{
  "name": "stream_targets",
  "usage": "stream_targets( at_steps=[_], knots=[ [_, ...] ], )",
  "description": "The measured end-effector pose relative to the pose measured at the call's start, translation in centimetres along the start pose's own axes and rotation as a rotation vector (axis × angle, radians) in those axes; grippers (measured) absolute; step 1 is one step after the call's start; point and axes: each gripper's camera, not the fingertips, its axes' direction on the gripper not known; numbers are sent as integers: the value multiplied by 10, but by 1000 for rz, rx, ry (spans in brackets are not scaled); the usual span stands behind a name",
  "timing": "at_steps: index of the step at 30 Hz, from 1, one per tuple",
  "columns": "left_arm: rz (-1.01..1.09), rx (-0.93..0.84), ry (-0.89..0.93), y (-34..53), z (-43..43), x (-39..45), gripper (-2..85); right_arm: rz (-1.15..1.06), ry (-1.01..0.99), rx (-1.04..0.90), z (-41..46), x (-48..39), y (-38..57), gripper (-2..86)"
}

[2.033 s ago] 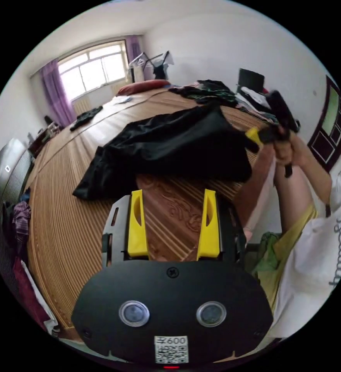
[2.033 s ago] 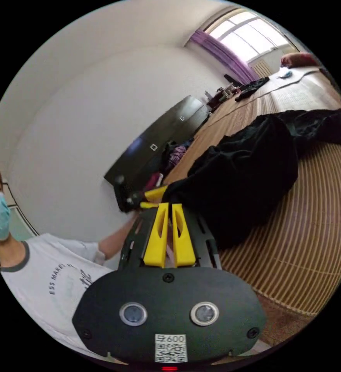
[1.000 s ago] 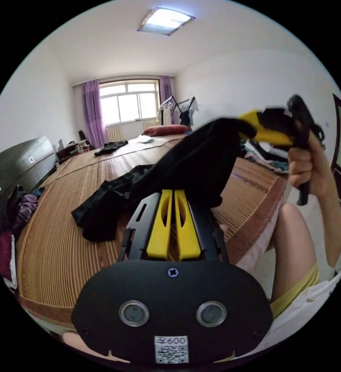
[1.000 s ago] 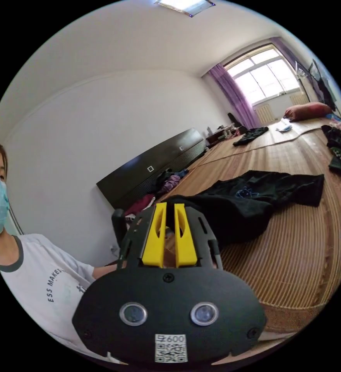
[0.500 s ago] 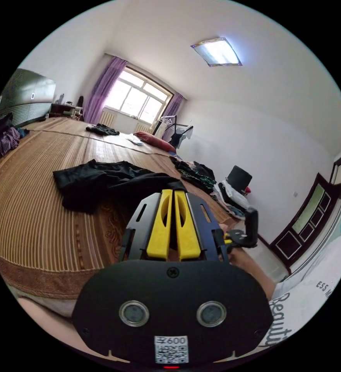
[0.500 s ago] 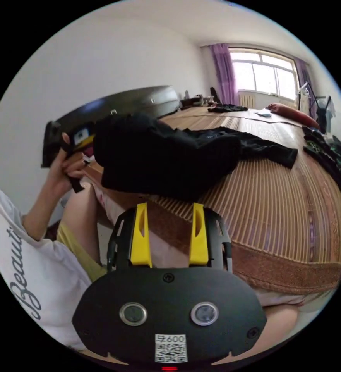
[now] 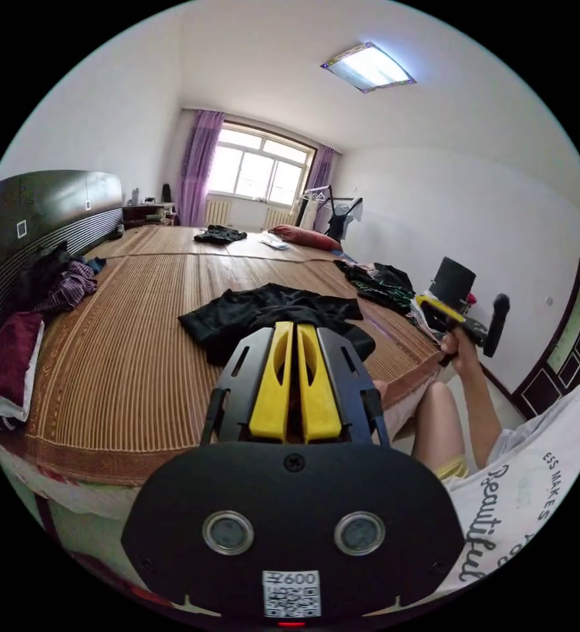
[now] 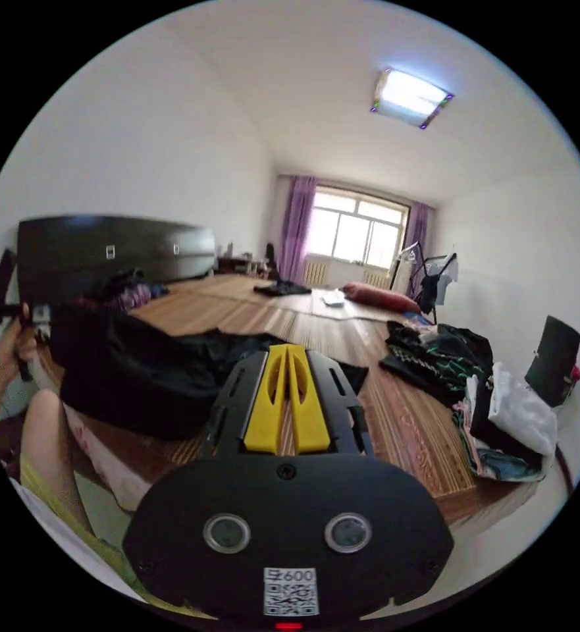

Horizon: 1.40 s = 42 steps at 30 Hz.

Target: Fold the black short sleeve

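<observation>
On the bed mat (image 7: 125,368), the black shirt (image 7: 270,313) lies rumpled near the front edge. Left gripper (image 7: 294,336) has its 2 yellow jaws pressed together, clamping a fold of the shirt. Right gripper (image 8: 288,359) has its jaws together; whether they pinch cloth, I cannot tell.

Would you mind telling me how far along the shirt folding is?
Done: nothing folded; the shirt lies crumpled on the mat. In hand: the left hand-held gripper seems shut on its near edge, lifting it; the right hand-held gripper is shut, empty. Left: spreading it flat and every fold.
</observation>
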Motion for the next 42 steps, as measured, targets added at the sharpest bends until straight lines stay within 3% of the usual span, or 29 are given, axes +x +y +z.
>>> stream_targets(
  at_steps=[3,6,10,12,14,17,20,24,28,31,36,38,42],
  knots=[
    [-22,-53,47,6,11,-9,7,-95,-201,42,-27,-3,-4,5],
    [-78,-74,88,14,27,-11,8,-179,-455,-9,-25,-58,28,75],
    [-187,-16,282,12,46,-4,8,-335,-710,-151,-24,-214,108,145],
    [-202,23,370,8,54,4,9,-422,-690,-211,-28,-283,147,147],
    [-177,17,408,4,65,19,10,-456,-420,-174,-30,-335,177,128],
    [-146,-4,383,8,74,31,12,-413,-247,-209,-13,-341,175,65],
    [-119,-17,324,20,75,32,17,-249,-304,-127,-20,-281,157,4],
    [-114,-18,128,46,72,27,31,-16,-398,-59,-30,-186,122,-6],
    [-154,17,-13,100,74,32,77,-187,-218,-26,-46,-177,91,-8],
    [-201,11,-89,143,83,52,119,-244,-257,2,-51,-189,80,-8],
    [-42,96,-209,179,85,124,138,-312,-225,14,-42,-215,73,-8],
    [205,62,-140,181,95,174,145,-331,-256,8,-40,-226,71,-8],
    [343,5,-19,193,125,231,169,-325,-340,26,-38,-233,69,-8]
  ],
)
